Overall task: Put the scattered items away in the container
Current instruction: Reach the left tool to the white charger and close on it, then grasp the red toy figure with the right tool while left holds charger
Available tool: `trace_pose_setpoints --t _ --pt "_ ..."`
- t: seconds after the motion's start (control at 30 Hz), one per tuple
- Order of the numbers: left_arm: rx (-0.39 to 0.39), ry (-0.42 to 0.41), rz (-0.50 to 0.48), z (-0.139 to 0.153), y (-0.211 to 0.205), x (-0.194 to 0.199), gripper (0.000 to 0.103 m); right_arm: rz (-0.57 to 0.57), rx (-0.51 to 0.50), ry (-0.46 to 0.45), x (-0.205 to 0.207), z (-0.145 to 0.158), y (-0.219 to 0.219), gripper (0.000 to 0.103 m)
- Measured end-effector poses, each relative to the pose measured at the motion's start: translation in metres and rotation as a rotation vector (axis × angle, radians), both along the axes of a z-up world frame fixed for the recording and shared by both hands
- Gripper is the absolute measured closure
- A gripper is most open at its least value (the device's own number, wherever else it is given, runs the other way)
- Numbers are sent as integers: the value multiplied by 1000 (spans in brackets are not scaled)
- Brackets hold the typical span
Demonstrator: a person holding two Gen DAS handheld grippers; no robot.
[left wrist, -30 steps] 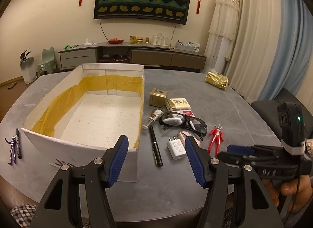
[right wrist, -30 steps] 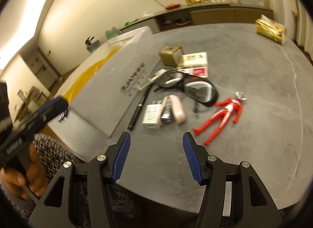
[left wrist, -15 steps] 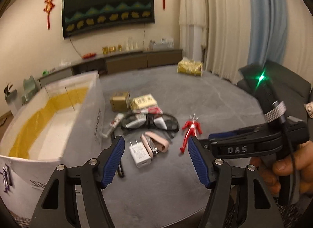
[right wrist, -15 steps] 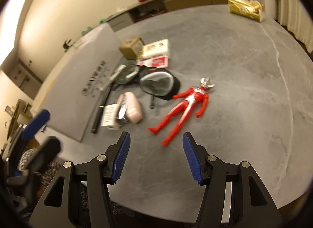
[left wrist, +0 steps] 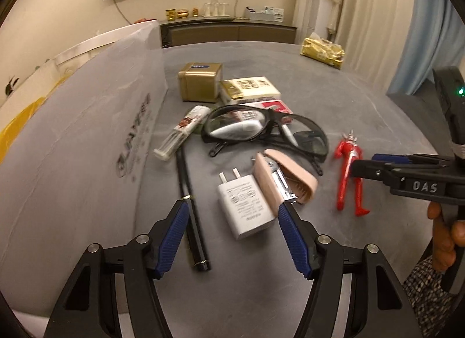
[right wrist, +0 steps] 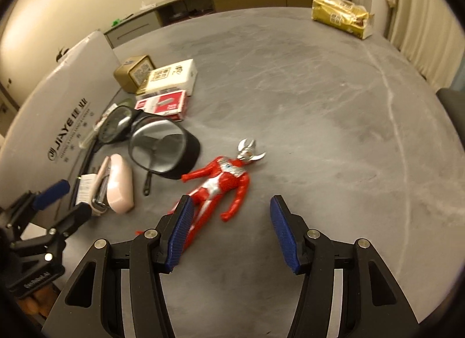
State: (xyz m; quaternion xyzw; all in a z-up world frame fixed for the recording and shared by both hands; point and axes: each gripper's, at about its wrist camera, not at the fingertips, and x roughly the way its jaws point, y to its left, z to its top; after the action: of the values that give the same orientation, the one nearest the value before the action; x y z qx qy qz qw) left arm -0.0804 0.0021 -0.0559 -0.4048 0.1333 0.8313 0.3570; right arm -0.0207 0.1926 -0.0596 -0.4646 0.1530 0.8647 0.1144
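Both tongs released, each lining up on its first item beside the empty-handed container.

The left tongs (left wrist: pixel 229 216) gape over the white charger (left wrist: pixel 245 203), which touches the pink stapler (left wrist: pixel 283 176); pinch the charger's flat sides without snagging the stapler or the black pen (left wrist: pixel 191 207). The right tongs (right wrist: pixel 229 216) gape above the red figure (right wrist: pixel 221 181) lying on the surface (right wrist: pixel 319 111); centre them on its torso. The white box (left wrist: pixel 78 140) stands just left.

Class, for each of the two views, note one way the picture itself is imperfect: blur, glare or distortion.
Left wrist view: fisheye bends the box wall, and the glasses carry pale reflections. Right wrist view: the red figure's legs smear near the right gripper; the table edge curves.
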Motion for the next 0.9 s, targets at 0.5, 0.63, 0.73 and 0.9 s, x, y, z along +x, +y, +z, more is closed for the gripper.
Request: trace_pose_setpoints --t 0.5,0.63,0.73,0.9 --pt "22 -40 -13 -11 1 -12 67 9 35 77 -5 10 -1 45" --pt "36 -49 -4 -11 -1 -16 71 3 31 37 -13 -2 -2 45" --pt "39 -53 5 -12 -1 -19 70 -4 49 24 -13 -5 -1 46" --pt "23 -48 -5 -13 2 -21 70 37 95 18 -14 -7 -14 46"
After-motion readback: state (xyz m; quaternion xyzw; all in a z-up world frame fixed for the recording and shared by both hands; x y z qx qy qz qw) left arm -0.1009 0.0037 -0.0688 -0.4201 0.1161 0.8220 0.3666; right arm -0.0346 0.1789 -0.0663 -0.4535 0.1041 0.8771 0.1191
